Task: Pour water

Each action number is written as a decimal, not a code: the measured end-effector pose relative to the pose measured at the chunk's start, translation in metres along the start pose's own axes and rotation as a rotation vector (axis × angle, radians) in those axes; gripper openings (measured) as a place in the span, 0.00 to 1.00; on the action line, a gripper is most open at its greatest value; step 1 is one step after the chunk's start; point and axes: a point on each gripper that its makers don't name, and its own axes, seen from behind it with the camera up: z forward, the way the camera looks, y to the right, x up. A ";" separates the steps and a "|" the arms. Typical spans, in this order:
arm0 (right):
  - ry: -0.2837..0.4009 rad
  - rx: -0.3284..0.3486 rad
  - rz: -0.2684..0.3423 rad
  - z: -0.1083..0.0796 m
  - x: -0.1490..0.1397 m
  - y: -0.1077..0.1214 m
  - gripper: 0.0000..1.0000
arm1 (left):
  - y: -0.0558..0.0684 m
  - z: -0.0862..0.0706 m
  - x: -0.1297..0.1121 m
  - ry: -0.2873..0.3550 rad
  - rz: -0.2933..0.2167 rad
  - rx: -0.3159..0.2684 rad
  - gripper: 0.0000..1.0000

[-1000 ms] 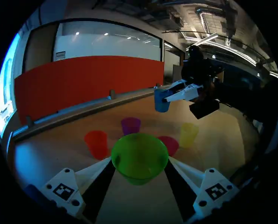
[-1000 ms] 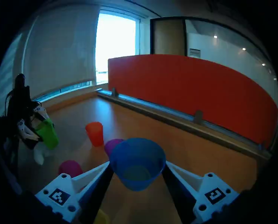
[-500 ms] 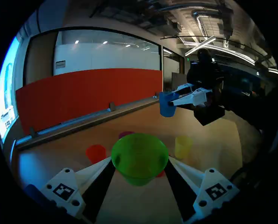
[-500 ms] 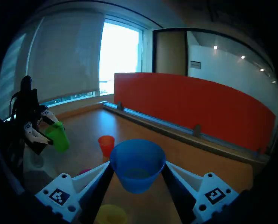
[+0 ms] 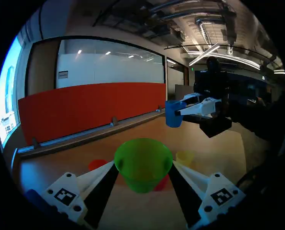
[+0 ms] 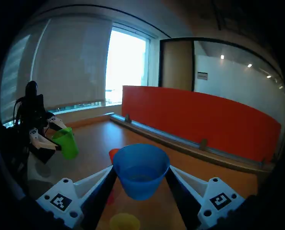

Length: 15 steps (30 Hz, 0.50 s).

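A green cup (image 5: 143, 170) sits upright between the white fingers of my left gripper (image 5: 143, 163), which is shut on it. Its inside looks empty. In the right gripper view, my right gripper (image 6: 141, 168) is shut on a blue cup (image 6: 141, 180), also upright, with a paler patch at its bottom. Both cups hang above the wooden table (image 5: 226, 149). In the left gripper view the blue cup (image 5: 174, 114) hangs ahead to the right, higher than the green one. The green cup (image 6: 67, 143) appears at the left in the right gripper view.
Loose cups stand on the table below: a yellow cup (image 5: 184, 157), an orange cup (image 5: 97, 165) and a reddish cup (image 5: 160, 184) partly hidden behind the green one. A red partition (image 5: 85, 105) with a metal rail runs along the table's far edge. A bright window (image 6: 127, 67) is beyond.
Both grippers have risen with their cups. The cups on the table have slid lower in both views, and the purple cup has gone out of sight.
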 end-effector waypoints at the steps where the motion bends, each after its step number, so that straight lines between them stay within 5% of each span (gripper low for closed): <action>1: 0.004 0.001 0.001 0.000 0.001 -0.001 0.89 | 0.001 0.000 0.001 0.003 0.001 -0.001 0.86; 15: 0.053 0.010 -0.009 -0.007 0.020 -0.018 0.89 | 0.013 -0.001 0.017 0.051 -0.012 -0.013 0.87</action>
